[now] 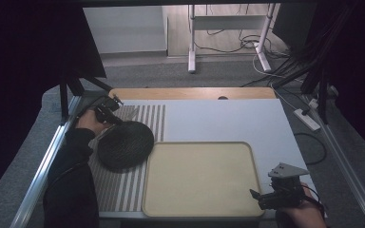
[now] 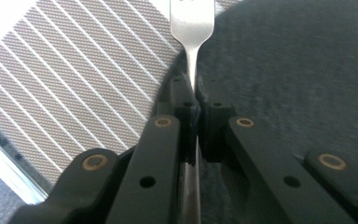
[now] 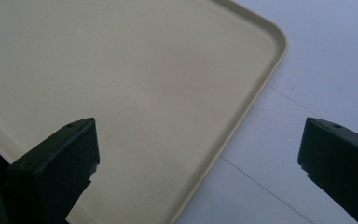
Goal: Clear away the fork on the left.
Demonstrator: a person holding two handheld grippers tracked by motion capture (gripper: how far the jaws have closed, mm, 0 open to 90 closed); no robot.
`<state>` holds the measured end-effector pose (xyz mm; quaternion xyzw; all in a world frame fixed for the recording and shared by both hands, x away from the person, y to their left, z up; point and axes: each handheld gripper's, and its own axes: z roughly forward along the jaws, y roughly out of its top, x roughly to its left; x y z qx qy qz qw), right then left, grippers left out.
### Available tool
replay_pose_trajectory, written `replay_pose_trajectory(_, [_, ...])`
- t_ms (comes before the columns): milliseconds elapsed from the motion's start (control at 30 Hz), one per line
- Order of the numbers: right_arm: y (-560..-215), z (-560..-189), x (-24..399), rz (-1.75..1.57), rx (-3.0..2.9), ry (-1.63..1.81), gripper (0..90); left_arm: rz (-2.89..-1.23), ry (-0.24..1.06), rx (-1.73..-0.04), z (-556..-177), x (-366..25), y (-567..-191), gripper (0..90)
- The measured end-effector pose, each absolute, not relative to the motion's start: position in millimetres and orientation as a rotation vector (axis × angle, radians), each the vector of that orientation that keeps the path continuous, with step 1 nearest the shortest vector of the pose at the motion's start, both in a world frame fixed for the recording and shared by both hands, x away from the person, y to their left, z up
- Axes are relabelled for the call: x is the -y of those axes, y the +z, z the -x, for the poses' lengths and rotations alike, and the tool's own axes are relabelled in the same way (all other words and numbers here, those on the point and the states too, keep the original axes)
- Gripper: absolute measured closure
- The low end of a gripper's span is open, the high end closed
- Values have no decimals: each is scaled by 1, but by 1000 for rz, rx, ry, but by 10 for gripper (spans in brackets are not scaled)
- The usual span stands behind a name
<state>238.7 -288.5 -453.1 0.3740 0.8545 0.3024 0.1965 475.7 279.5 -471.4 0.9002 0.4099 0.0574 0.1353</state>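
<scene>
In the left gripper view my left gripper [image 2: 193, 88] is shut on the thin handle of a silver fork [image 2: 191, 28], whose tines point away from the jaws. Under the fork lie a dark round woven mat [image 2: 289, 65] and a grey striped placemat [image 2: 70, 74]. The high view has the left gripper [image 1: 108, 111] at the far edge of the dark round mat [image 1: 123, 145], which rests on the striped placemat [image 1: 123, 190]. My right gripper [image 1: 266, 194] stands open at the near right corner of a beige tray [image 1: 199, 178]. Its jaws [image 3: 200, 135] hold nothing, over the tray's rim [image 3: 242, 116].
The white tabletop [image 1: 228, 118] stretches behind and to the right of the tray. A wooden strip [image 1: 195, 92] runs along the table's far edge. Metal rails [image 1: 43, 166] border both sides. Cables and a power strip [image 1: 306, 118] lie on the floor at the right.
</scene>
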Motion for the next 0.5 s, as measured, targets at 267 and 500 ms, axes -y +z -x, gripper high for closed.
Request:
replay_pose_trajectory(267, [-453, -238, 288, -1043, -2396, 843, 0, -2579, 130, -1146, -452, -263, -463, 864])
replay_pose_trajectory(500, [-453, -238, 288, -1038, -2396, 838, 0, -2564, 69, -1123, -433, -248, -464, 864])
